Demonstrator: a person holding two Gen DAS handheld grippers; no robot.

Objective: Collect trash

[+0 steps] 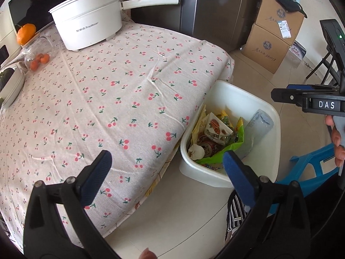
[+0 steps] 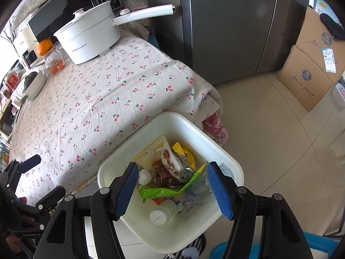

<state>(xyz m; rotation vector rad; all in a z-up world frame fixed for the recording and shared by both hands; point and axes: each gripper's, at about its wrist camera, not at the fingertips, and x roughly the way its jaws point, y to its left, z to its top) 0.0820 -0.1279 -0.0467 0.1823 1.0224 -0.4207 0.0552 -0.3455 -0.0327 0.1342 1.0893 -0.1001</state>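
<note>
We see the right gripper [image 2: 173, 188] pointing steeply down over the white bin [image 2: 224, 151], its blue pads spread apart with nothing between them — only the trash below shows through the gap. The left gripper [image 1: 167, 176] tilts down over the near edge of the cherry-print tablecloth [image 1: 120, 90], jaws wide apart and empty, one finger over the cloth, the other over the bin's rim. The bin stands on the floor, touching the table's side. Inside it we make out a green wrapper [image 2: 163, 191], a red can [image 2: 165, 177], a crumpled white tissue [image 2: 145, 177], a white bottle [image 2: 160, 214], yellow packets [image 2: 186, 153] and a clear plastic bottle [image 1: 257, 125] leaning against the wall. At the table's far end, a white electric pot [image 1: 86, 23] and a glass jar [image 1: 38, 52] holding small oranges.
</note>
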